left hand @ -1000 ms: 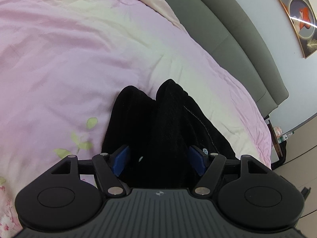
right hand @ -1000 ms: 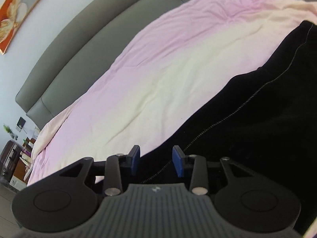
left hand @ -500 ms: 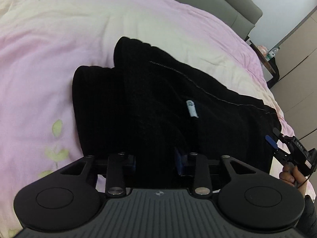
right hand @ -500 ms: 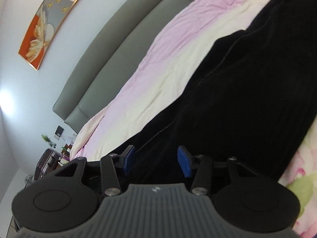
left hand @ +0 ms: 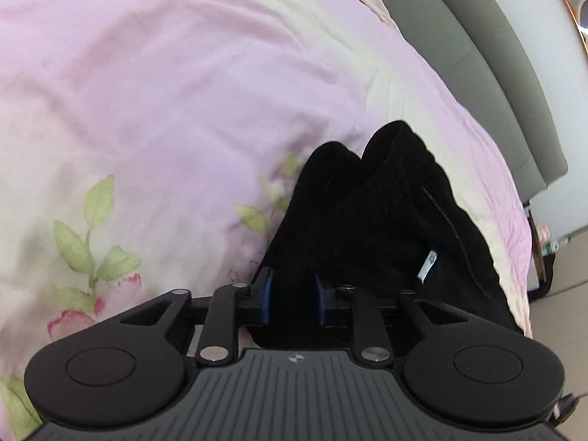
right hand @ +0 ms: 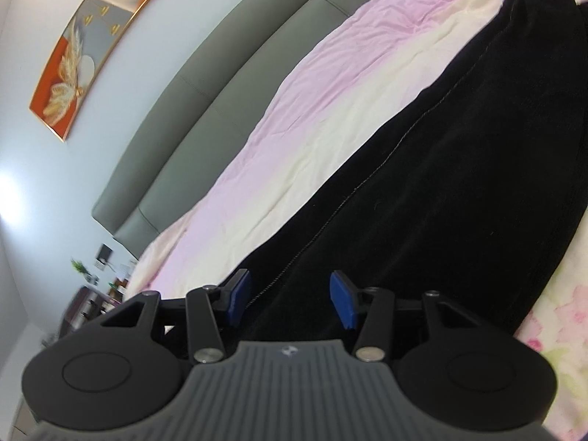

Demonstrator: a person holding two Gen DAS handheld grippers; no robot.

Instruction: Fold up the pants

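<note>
My left gripper (left hand: 292,299) was squeezed tight on the black pants (left hand: 371,228) lying on the pink bed cover (left hand: 165,73), but my right gripper (right hand: 290,299) was partly open around them, so that end could slip.

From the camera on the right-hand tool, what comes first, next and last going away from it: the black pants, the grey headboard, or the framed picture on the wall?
1. Black pants: nearest, their cloth lies between the open fingers of the right gripper.
2. Grey headboard: farther, beyond the pink bedding, to the upper left.
3. Framed picture: farthest, on the wall above the headboard, top left.
</note>
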